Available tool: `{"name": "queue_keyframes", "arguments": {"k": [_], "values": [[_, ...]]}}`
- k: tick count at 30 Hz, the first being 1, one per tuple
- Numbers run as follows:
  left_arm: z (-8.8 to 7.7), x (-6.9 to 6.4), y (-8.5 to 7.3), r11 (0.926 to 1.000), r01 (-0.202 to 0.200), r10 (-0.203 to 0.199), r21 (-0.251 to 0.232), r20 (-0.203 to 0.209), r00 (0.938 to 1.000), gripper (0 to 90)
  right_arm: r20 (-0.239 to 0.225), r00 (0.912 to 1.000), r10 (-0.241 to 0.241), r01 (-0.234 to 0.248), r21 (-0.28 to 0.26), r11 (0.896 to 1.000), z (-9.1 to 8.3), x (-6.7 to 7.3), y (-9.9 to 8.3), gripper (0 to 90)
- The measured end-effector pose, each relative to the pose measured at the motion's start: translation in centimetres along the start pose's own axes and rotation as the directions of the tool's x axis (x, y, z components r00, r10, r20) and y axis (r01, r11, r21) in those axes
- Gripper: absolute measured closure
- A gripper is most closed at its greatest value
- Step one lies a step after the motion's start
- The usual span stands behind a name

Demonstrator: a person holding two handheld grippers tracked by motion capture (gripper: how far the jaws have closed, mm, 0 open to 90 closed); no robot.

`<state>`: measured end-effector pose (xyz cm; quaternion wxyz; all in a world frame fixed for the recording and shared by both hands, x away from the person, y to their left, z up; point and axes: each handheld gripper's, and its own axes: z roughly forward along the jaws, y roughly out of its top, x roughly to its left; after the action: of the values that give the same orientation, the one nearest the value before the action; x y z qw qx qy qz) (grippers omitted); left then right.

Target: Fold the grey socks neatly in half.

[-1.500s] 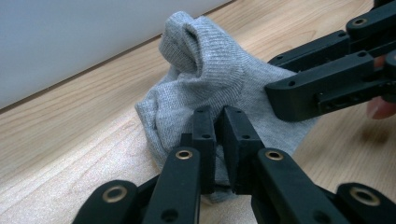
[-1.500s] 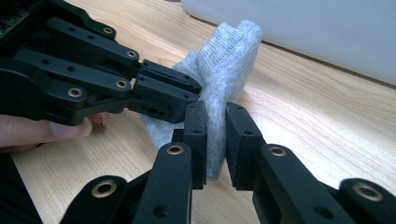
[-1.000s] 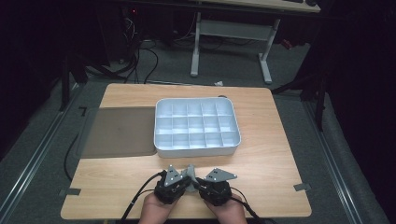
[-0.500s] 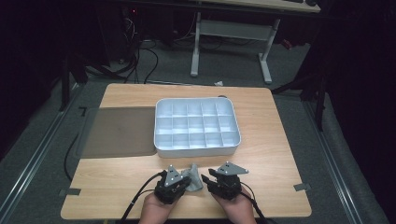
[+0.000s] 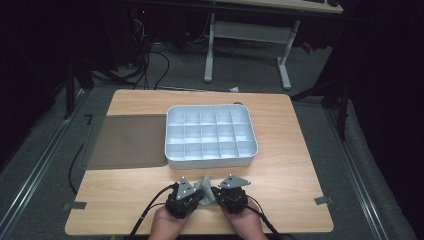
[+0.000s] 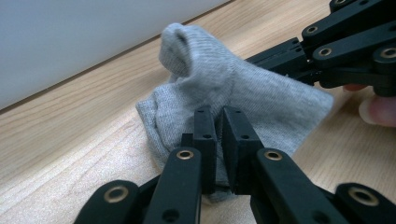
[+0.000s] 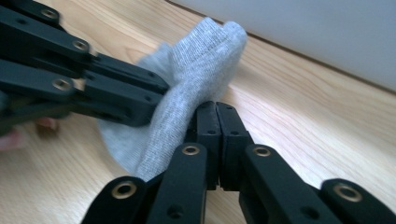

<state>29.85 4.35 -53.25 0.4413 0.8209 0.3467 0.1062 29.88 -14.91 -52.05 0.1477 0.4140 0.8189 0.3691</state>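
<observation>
Two grippers pinch one grey sock (image 5: pixel 206 190) above the tabletop (image 5: pixel 280 170). The left gripper (image 6: pixel 218 122) and right gripper (image 7: pixel 215 116) each clamp its cloth. A white tray (image 5: pixel 172 162) sits near.

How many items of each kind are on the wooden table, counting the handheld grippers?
White plastic compartment tray: 1
Dark grey flat mat: 1
Small grey knitted cloth: 1
Black two-jaw grippers: 2, left gripper and right gripper, each with jaws closed on the cloth
Total: 5
</observation>
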Motion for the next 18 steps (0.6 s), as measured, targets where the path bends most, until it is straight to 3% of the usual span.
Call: {"name": "queue_keyframes", "arguments": {"k": [6,18], "values": [[0.0,0.0,0.0,1.0000,0.004,-0.004,0.001,0.001,1.0000,84.0,-0.014,0.9993,-0.034,0.034,-0.029,0.999,-0.6,1.4,0.8,90.0],[0.0,-0.1,0.0,1.0000,-0.004,0.004,0.002,-0.009,1.0000,83.4,-0.014,0.9993,-0.035,0.034,-0.038,0.999,-1.0,1.5,0.3,90.0]]}}
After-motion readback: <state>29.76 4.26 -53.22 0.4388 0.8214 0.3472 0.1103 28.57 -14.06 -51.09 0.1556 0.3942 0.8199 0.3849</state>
